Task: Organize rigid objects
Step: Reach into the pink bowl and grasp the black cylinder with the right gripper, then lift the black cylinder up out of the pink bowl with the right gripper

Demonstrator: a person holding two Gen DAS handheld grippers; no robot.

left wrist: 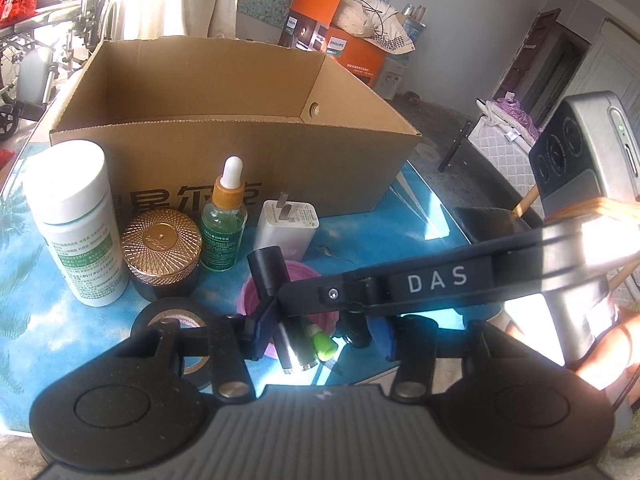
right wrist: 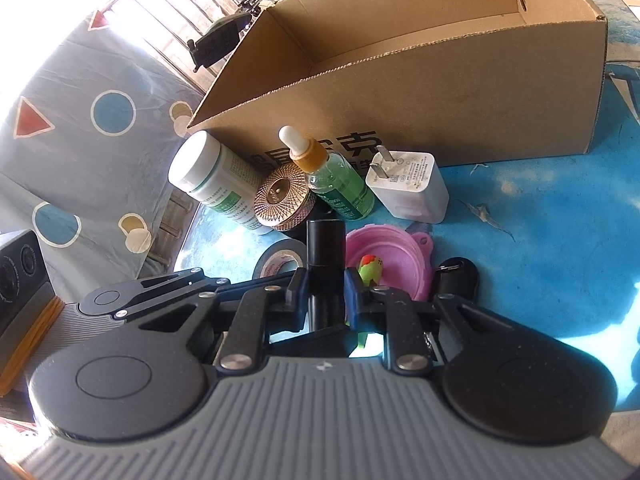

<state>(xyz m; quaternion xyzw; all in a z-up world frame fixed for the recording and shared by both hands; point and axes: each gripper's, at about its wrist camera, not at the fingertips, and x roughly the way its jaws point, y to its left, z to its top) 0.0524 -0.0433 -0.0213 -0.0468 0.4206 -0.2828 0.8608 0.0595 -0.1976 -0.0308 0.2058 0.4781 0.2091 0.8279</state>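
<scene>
An open brown cardboard box [left wrist: 224,152] fills the upper middle of the left view. Before it stand a white plastic bottle with green label [left wrist: 76,220], a gold-lidded black jar [left wrist: 162,248], a green glass dropper bottle [left wrist: 224,220] and a white plug charger [left wrist: 286,228]. Lower centre: black tape roll [left wrist: 176,316], pink collapsed silicone cup [right wrist: 384,256], black cylindrical flashlight [right wrist: 326,264] pointing upward.

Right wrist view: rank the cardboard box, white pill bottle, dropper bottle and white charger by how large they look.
1. cardboard box, by far.
2. white pill bottle.
3-4. dropper bottle and white charger look about alike; I would not rank them.
</scene>
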